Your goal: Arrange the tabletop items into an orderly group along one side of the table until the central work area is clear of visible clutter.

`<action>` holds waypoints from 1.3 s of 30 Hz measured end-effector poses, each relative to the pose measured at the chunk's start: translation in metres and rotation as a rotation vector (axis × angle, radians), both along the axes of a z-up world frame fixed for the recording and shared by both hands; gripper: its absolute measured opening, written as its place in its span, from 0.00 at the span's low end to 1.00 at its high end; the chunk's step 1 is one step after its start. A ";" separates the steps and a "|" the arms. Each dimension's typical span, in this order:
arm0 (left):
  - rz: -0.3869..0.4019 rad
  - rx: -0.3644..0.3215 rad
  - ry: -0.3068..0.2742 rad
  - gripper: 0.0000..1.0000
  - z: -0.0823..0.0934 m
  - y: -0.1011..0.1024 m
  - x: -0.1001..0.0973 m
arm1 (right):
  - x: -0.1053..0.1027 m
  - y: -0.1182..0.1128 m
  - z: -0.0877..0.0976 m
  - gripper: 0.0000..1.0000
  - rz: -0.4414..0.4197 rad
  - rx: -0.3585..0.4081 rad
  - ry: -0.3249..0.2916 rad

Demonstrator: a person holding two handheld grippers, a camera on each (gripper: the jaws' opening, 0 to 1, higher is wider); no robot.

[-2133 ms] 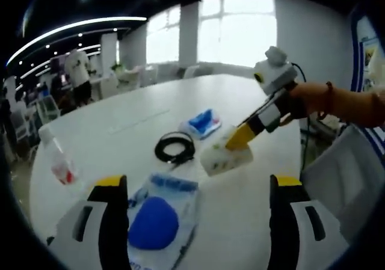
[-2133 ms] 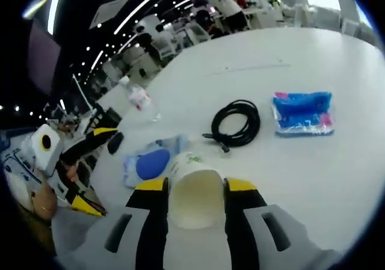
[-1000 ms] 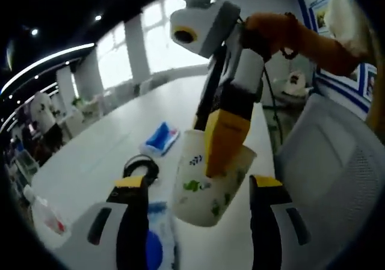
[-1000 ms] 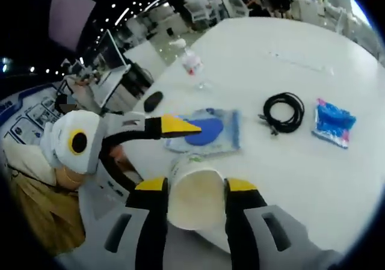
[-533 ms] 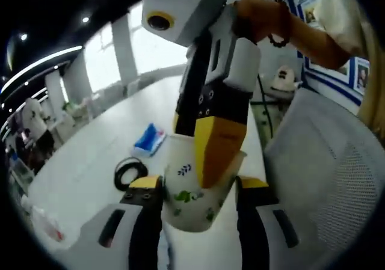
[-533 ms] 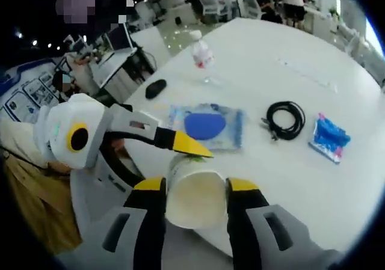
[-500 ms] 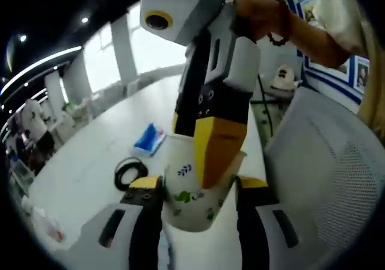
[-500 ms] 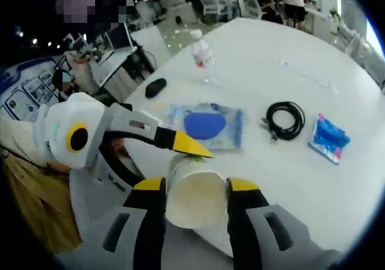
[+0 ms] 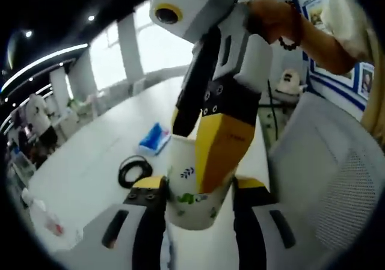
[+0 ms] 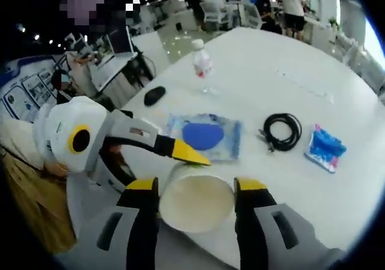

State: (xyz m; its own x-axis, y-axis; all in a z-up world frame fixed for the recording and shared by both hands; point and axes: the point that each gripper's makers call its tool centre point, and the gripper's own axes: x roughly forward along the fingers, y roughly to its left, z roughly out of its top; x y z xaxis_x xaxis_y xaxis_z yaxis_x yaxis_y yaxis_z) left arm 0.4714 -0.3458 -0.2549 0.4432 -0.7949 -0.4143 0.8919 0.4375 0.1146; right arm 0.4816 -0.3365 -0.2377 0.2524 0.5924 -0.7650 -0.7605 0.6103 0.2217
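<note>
White and round-edged, the tabletop (image 10: pixel 313 71) is stretching back toward a busy open office with ceiling lights and tall windows. One paper cup (image 9: pixel 191 189), white with green and blue leaf prints, is hanging in the air off the near edge of the tabletop, and both tools are gripping it at once. The left gripper (image 9: pixel 194 213) is pressing its two jaws against the cup's lower sides, while the right gripper (image 9: pixel 201 141) is coming down from above with one yellow jaw outside the wall and the other inside the rim.

Looking along the right gripper (image 10: pixel 195 207) in its own view, the cup (image 10: pixel 195 201) is sitting mouth-on between the narrowed jaws, with its pale inside open to the camera, and the left gripper (image 10: pixel 180 151) is reaching in from the left, its yellow tip touching the rim. That view is also showing things the left gripper view is not: one clear packet with a blue round piece (image 10: pixel 206 136), one dark computer mouse (image 10: pixel 154 95) near the left edge, and one plastic bottle (image 10: pixel 202 65) standing upright further back.

Both views are taking in one coiled black cable (image 10: pixel 281 131) and one blue packet (image 10: pixel 325 148) just beside it, well out on the tabletop. A white mesh chair (image 9: pixel 328 186) is standing at the right of the left gripper view.
</note>
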 end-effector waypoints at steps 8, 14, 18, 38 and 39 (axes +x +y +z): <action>0.067 -0.099 0.062 0.40 0.007 0.008 0.010 | 0.022 -0.002 0.023 0.59 -0.139 0.147 -0.039; 0.122 -0.109 0.074 0.39 0.006 0.018 0.018 | 0.036 -0.010 0.039 0.59 -0.246 0.259 -0.049; 0.169 -0.124 0.071 0.39 0.006 0.028 0.026 | 0.040 -0.018 0.036 0.58 -0.282 0.273 -0.045; 0.358 -0.300 0.046 0.39 0.030 0.086 0.078 | 0.071 -0.039 0.034 0.62 -0.358 0.394 -0.129; 0.376 -0.321 0.033 0.39 0.032 0.090 0.084 | 0.073 -0.039 0.033 0.62 -0.347 0.389 -0.141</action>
